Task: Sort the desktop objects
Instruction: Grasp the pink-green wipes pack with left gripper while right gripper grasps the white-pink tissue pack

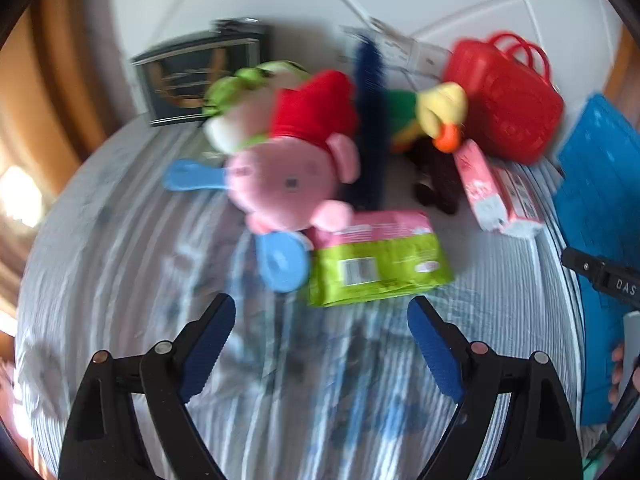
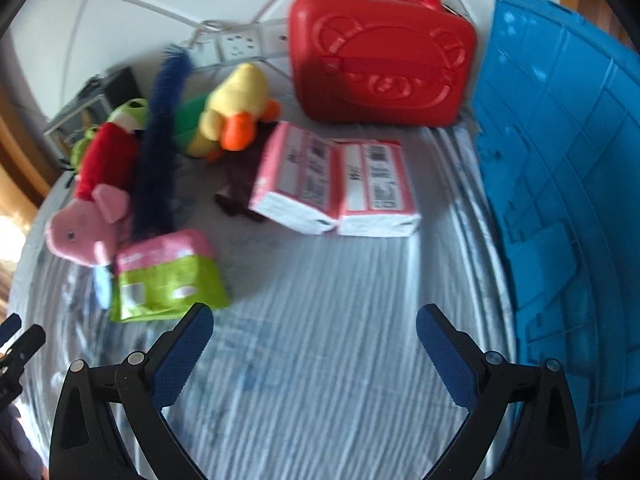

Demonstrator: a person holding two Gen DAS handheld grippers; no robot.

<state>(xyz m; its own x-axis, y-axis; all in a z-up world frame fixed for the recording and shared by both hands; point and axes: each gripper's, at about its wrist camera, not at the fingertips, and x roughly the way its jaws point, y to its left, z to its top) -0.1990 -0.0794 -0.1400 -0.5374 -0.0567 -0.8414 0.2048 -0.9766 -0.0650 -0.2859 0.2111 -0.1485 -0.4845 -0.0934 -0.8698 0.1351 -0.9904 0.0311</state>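
On the striped cloth [image 2: 320, 320] the clutter sits bunched toward the far side, and both claws hang over bare fabric short of it. The left gripper [image 1: 320, 320] stands wide open with nothing between its blue pads, and the right gripper [image 2: 316, 328] is spread just as wide and just as empty.

Nearest the left claw lies the green and pink packet [image 1: 380, 260], its far edge touching the pink plush pig [image 1: 288, 184], with a blue scoop-like piece [image 1: 284, 260] tucked against both. That crowding looks to me like the first hazard: a finger coming down on the packet could catch the pig's ear or the blue piece and drag all three together. The packet looks soft and slick, so a pinch on its edge may slide off rather than lift.

Ahead of the right claw are two pink tissue packs [image 2: 336, 184] lying side by side and touching — closing on one could tip or shove its neighbour. Behind them sit a yellow plush duck [image 2: 236, 108], a dark blue bristly strip [image 2: 156, 152] leaning across the toys, and a red case [image 2: 380, 60] standing upright near the wall. The strip would likely get dragged along if the duck or pig is pulled out from beside it.

A blue crate [image 2: 560, 200] stands close on the right — probably the drop spot, though I cannot tell. Its wall is near enough that a wide swing of the right claw could knock it. The pictures are smeared, so fine edges are hard to judge.
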